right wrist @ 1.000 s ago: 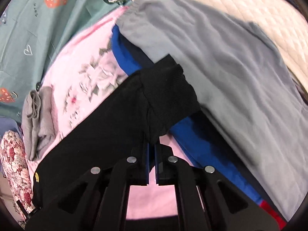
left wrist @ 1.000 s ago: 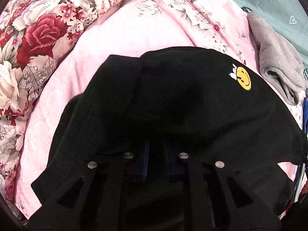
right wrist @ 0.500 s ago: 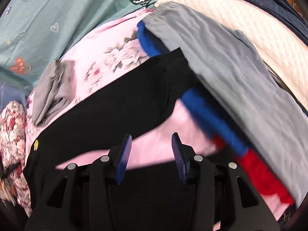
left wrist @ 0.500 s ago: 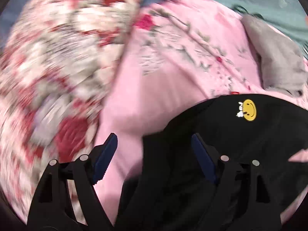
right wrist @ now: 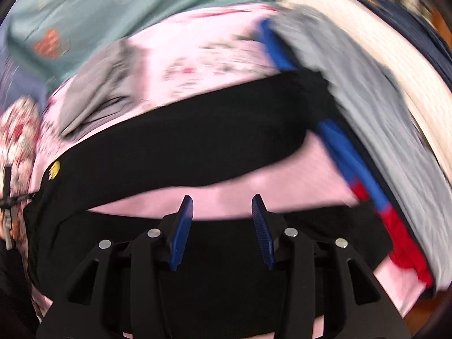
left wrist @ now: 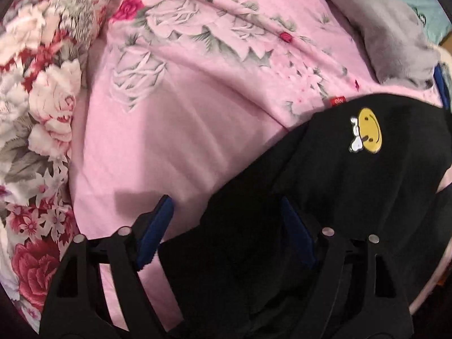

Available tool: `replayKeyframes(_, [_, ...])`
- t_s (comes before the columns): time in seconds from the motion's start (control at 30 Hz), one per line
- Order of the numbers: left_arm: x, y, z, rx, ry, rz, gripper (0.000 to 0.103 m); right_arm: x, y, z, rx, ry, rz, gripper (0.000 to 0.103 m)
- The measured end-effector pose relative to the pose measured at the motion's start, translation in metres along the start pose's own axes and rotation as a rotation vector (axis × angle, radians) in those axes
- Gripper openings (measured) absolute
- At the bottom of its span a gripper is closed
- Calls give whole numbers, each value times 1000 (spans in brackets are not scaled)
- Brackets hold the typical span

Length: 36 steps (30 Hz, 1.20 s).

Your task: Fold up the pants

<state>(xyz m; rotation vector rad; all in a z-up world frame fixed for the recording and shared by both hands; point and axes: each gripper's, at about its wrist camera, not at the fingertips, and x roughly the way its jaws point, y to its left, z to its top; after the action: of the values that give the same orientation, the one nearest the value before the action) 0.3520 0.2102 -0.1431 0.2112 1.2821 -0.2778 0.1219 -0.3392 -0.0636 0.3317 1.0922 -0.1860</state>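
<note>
The black pants lie on the pink bed, legs apart, not folded up yet. Left claw and right claw are wide open, holding nothing.

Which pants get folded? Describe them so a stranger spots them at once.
Start at the pink floral bedspread covering the bed. The black pants lie spread across its middle, legs apart. Unlike the grey garment and the blue-and-red one nearby, they are plain black with a yellow smiley patch.
</note>
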Motion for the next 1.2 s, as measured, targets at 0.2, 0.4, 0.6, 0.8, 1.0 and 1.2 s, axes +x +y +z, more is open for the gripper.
replayKeyframes(0.2, [-16, -33, -6, 104, -57, 30, 13, 44, 131, 45, -392, 16, 222, 44])
replayKeyframes(0.4, [-42, -42, -8, 108, -156, 58, 13, 90, 279, 63, -923, 126, 385, 51])
replayKeyframes(0.6, [-49, -55, -30, 126, -174, 91, 13, 124, 372, 50, -1239, 144, 378, 51])
replayKeyframes(0.8, [-58, -53, -37, 132, -189, 73, 13, 171, 387, 53, -1304, 150, 288, 51])
replayKeyframes(1.0, [-47, -50, -31, 108, -169, 96, 13, 167, 380, 43, -1310, 198, 396, 3])
replayKeyframes(1.2, [-40, -26, 5, 15, -199, 183, 13, 152, 401, 72, -1174, 40, 325, 3])
